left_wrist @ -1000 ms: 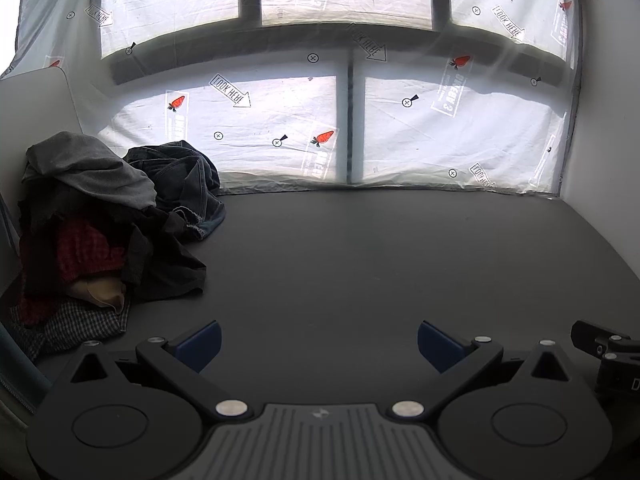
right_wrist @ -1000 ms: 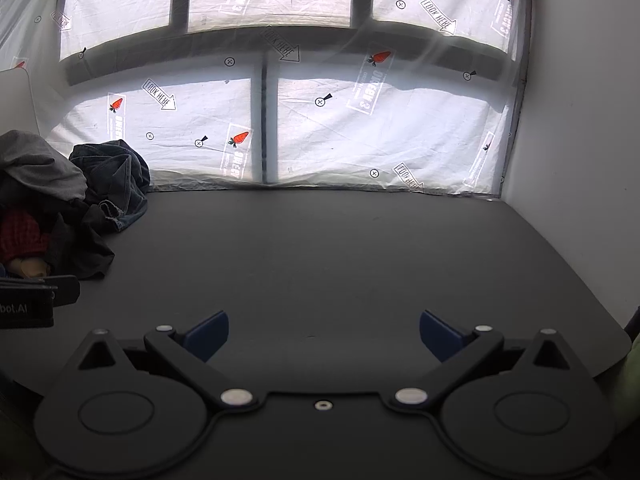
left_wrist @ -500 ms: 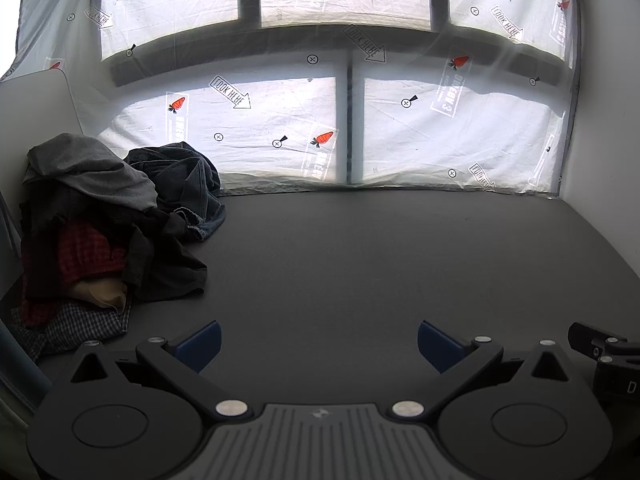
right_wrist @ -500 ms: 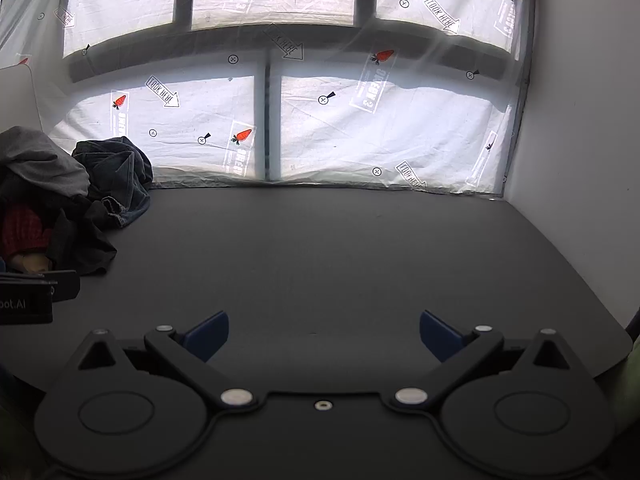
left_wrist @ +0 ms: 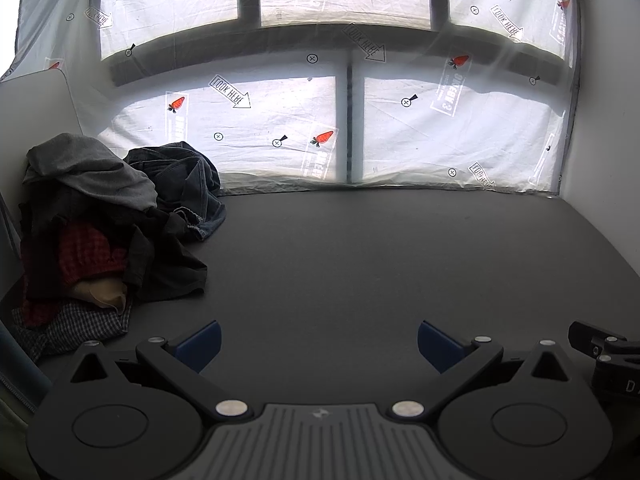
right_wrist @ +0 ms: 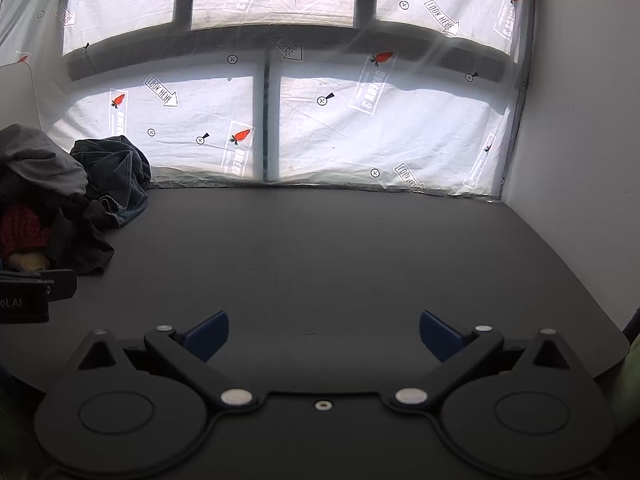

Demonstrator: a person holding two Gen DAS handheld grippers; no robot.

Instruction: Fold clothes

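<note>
Clothes pile (left_wrist: 108, 224) heaped far left of both sets of jaws, its left edge cut off.
Left gripper (left_wrist: 318, 342) and right gripper (right_wrist: 324, 334) hover level over the dark worktop (left_wrist: 380, 264), jaws spread wide, holding nothing.

Dark desk (right_wrist: 340, 260) against a sheeted window (right_wrist: 380, 120), white walls on both sides.
Matte dark-grey desk top, rounded near-right corner; multi-pane window behind with dark frame bars (left_wrist: 348, 128), covered by wrinkled white translucent plastic sheeting (left_wrist: 280, 120) printed with carrot logos, "LOOK HERE" arrows and small circled x marks. Strong daylight through the sheeting, lower panes brightest. Plain white wall (right_wrist: 580, 140) on the right; white rounded-corner panel (left_wrist: 36, 112) at far left.
</note>
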